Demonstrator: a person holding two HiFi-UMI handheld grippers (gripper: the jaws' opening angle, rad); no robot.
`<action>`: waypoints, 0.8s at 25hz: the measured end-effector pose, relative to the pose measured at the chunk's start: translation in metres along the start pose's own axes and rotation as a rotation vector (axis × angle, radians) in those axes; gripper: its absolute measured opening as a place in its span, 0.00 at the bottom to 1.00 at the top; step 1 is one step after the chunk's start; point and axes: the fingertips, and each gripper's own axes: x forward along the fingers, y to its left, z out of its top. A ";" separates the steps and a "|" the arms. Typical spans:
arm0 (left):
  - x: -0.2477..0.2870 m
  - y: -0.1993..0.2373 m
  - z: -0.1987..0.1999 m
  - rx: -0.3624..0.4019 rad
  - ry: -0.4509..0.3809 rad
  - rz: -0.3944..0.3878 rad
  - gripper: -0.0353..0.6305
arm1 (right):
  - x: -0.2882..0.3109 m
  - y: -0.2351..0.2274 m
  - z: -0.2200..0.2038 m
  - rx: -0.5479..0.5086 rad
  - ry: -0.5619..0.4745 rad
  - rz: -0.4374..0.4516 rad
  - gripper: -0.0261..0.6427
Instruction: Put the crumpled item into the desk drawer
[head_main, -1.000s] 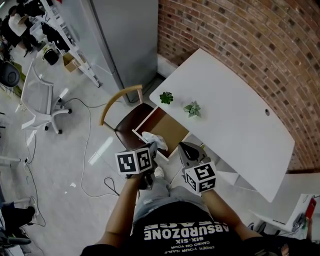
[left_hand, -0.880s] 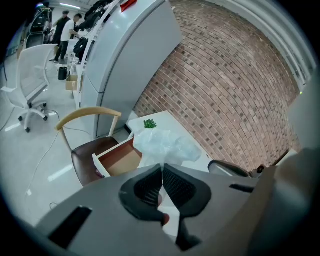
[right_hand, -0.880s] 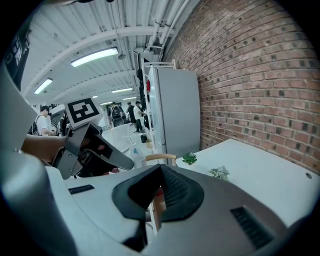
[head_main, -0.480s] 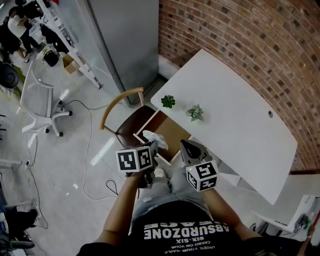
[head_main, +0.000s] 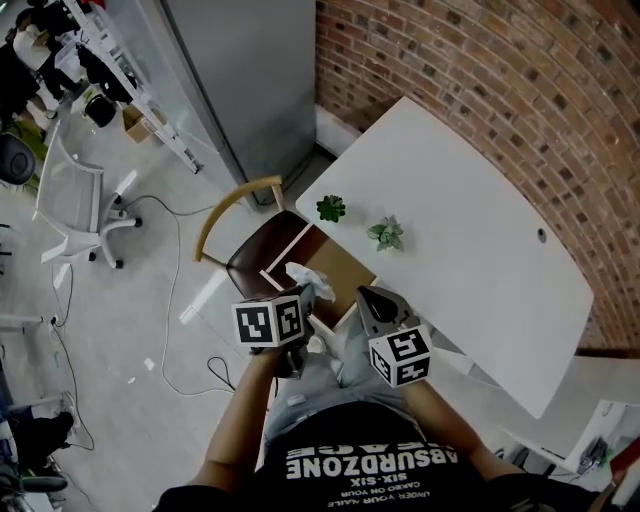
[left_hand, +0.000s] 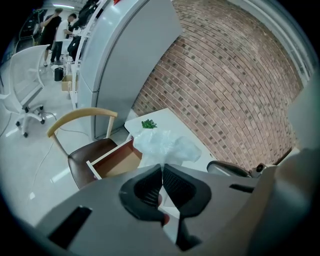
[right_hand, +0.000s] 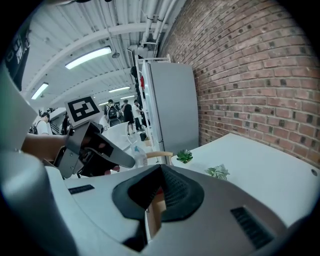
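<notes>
The crumpled item (head_main: 305, 279) is a wad of thin white plastic. My left gripper (head_main: 306, 298) is shut on it and holds it over the front edge of the open desk drawer (head_main: 337, 268). In the left gripper view the wad (left_hand: 166, 145) bulges out past the closed tips (left_hand: 162, 166), with the brown drawer (left_hand: 120, 159) below. My right gripper (head_main: 369, 297) hangs just right of the drawer, shut, with nothing seen between its pads (right_hand: 161, 169). The right gripper view shows the left gripper (right_hand: 97, 150) with the wad (right_hand: 140, 156) at its tip.
The white desk (head_main: 470, 250) carries two small green plants (head_main: 331, 208) (head_main: 386, 234) near its left edge. A wooden chair with a brown seat (head_main: 255, 258) stands against the drawer. A brick wall (head_main: 500, 90), a grey cabinet (head_main: 240, 80) and a white office chair (head_main: 70, 215) surround the spot.
Almost nothing: the head view shifts a little, while both grippers keep their places by the drawer and the left one still holds the wad.
</notes>
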 end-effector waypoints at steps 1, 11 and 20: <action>0.002 0.000 0.001 -0.010 -0.003 0.001 0.07 | 0.002 -0.002 0.002 -0.009 0.006 0.008 0.04; 0.020 0.010 0.006 -0.082 -0.029 0.035 0.07 | 0.026 -0.013 0.003 -0.052 0.065 0.101 0.04; 0.029 0.015 0.002 -0.054 -0.014 0.091 0.07 | 0.037 -0.015 0.002 -0.067 0.086 0.154 0.04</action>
